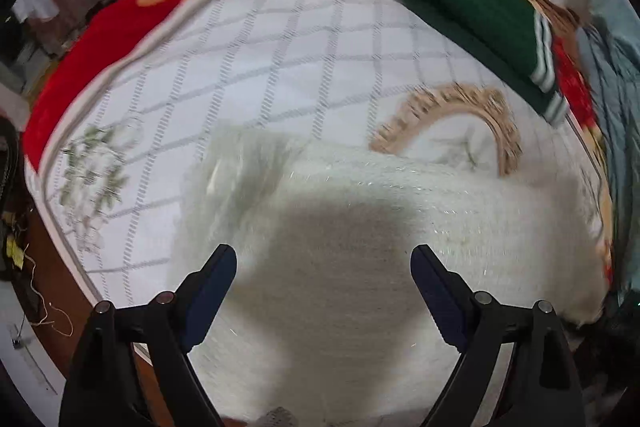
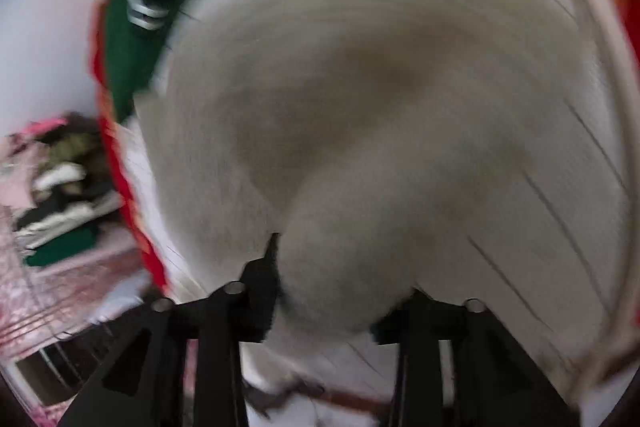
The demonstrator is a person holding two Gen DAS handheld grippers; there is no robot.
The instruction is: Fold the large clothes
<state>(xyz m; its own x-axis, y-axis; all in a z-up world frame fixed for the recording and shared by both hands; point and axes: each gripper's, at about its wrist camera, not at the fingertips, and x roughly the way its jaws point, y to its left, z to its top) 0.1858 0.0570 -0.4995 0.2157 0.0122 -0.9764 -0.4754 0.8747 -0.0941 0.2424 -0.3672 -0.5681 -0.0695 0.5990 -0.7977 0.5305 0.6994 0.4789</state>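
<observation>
Your left gripper [image 1: 323,291] jaws stood wide, empty, above white sweater [image 1: 360,247] lying on checked sheet [image 1: 240,67]. Right gripper [image 2: 344,279] jaws clasped bunched sweater, view blurred. You needed straight edges, slower carry.

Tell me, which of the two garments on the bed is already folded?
The dark green garment with white stripes, lying as a neat rectangle at the bed's far edge. The fluffy white garment is still spread loosely beneath the grippers.
</observation>
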